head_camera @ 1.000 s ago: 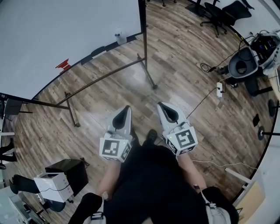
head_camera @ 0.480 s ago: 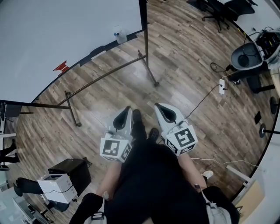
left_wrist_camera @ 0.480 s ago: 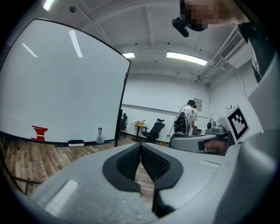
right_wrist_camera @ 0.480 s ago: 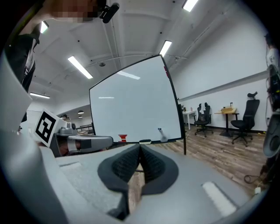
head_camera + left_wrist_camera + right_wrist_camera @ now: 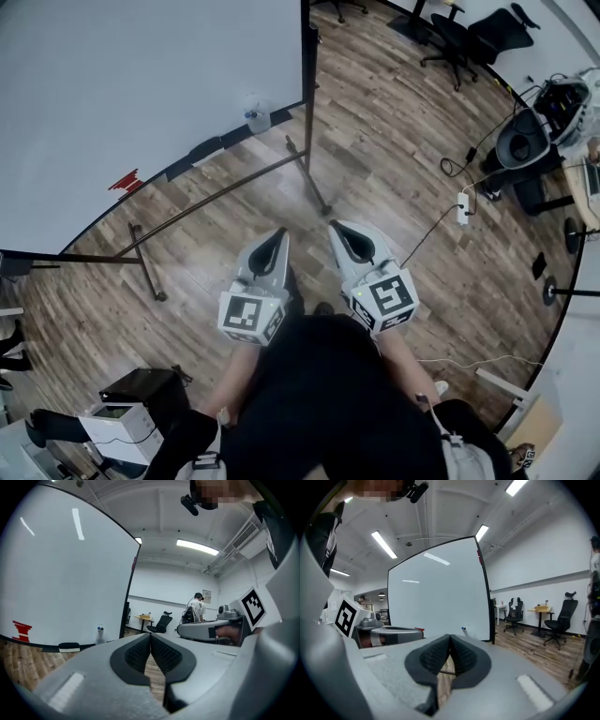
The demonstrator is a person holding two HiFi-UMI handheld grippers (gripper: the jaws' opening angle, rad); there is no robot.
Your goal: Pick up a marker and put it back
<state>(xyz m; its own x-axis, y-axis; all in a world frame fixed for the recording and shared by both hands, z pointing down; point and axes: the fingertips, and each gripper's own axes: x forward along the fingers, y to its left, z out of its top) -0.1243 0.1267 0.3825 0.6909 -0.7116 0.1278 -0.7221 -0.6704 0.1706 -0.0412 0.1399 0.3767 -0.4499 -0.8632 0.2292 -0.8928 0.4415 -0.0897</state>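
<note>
In front of the whiteboard [image 5: 141,84], the left gripper [image 5: 278,234] and the right gripper [image 5: 336,228] were held side by side, both pointing toward the board's foot. Each claw was clenched, its ribbed pads pressed together with nothing between them. The markers [image 5: 254,113], blue-capped, stood upright in a clear cup [image 5: 257,123] on the whiteboard's bottom ledge, near its dark edge post and well apart from both grippers. A dark eraser [image 5: 204,150] lay along that same ledge, and a red drawing [image 5: 125,180] sat low on the whiteboard.
</note>
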